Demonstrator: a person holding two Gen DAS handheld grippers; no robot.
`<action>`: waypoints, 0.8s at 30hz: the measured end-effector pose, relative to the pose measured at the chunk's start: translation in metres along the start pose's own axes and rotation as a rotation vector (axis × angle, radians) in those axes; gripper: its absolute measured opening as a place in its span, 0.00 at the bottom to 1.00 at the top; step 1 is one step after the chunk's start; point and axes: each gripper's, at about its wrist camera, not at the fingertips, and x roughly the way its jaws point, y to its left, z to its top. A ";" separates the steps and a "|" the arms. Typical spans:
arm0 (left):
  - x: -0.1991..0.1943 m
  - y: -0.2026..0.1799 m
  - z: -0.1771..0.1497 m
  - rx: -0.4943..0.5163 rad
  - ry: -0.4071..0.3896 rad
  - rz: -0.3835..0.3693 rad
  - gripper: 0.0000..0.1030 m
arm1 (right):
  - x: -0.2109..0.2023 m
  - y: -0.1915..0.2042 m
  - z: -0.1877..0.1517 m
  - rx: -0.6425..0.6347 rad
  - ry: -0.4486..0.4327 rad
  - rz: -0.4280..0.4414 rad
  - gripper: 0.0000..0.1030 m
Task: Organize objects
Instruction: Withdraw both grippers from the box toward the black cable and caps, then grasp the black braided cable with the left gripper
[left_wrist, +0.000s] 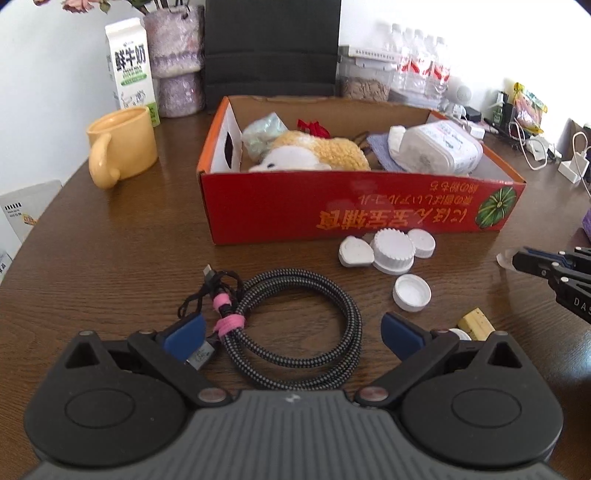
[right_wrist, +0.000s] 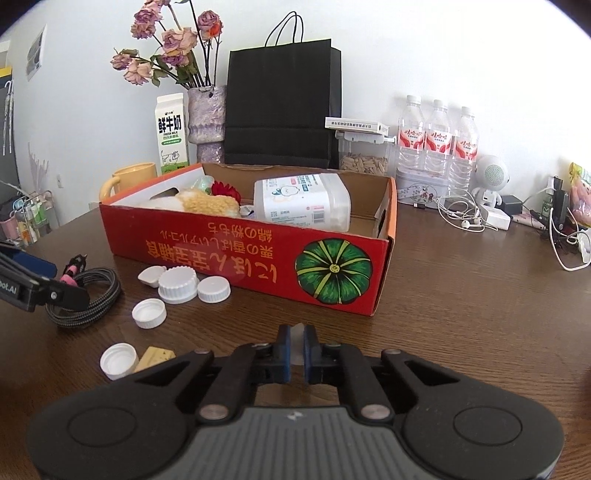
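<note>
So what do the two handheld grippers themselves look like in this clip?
Both match: the left gripper and right gripper each have a grey ribbed body with a small white mark, two round black housings, black linkage arms on silver pivot pins, and blue finger pads. White lettering shows on their sides in the opposite views. No cables, sleeves or hands are visible.
</note>
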 end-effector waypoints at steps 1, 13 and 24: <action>0.002 -0.001 0.001 0.004 0.014 0.000 1.00 | -0.001 0.001 0.000 -0.003 -0.010 0.000 0.06; 0.018 -0.010 0.005 0.049 0.074 0.064 1.00 | -0.009 0.003 -0.002 0.003 -0.081 -0.015 0.06; 0.024 -0.009 0.001 -0.003 0.055 0.055 1.00 | -0.011 0.002 -0.003 0.015 -0.093 -0.012 0.06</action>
